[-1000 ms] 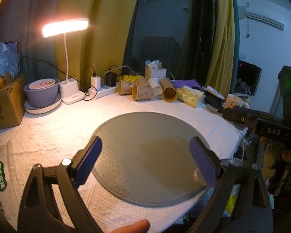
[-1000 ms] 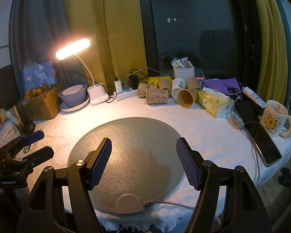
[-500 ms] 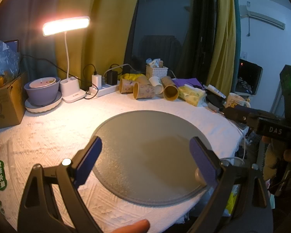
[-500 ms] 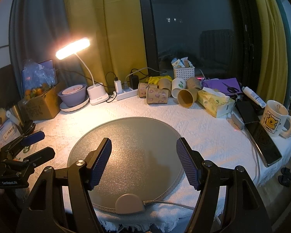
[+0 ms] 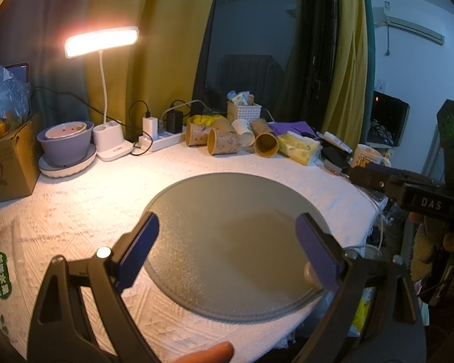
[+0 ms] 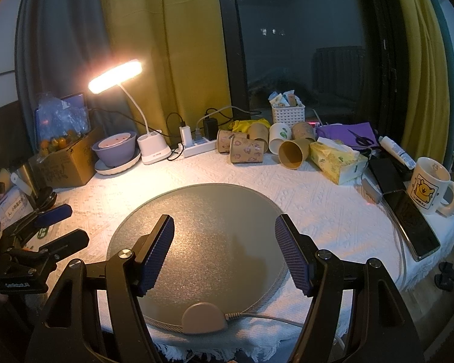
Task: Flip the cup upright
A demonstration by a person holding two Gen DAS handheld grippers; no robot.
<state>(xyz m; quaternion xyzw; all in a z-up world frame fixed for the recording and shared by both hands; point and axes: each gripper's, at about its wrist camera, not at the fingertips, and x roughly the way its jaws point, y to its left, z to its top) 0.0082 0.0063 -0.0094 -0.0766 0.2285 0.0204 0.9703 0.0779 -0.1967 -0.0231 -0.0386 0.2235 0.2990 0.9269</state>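
Paper cups, 5 total, lie on their sides at table back w/ 1 mug far right. Left gripper & right gripper both wide open, empty, over 1 grey mat.

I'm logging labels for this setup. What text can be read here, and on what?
"DAS": on the right gripper body.
"LOVE": apparently, on the bear mug; small, uncertain.
Green sticker on the tablecloth: Chinese characters, too blurred.
Left gripper body label: too small to read.
Cardboard box print: unreadable.
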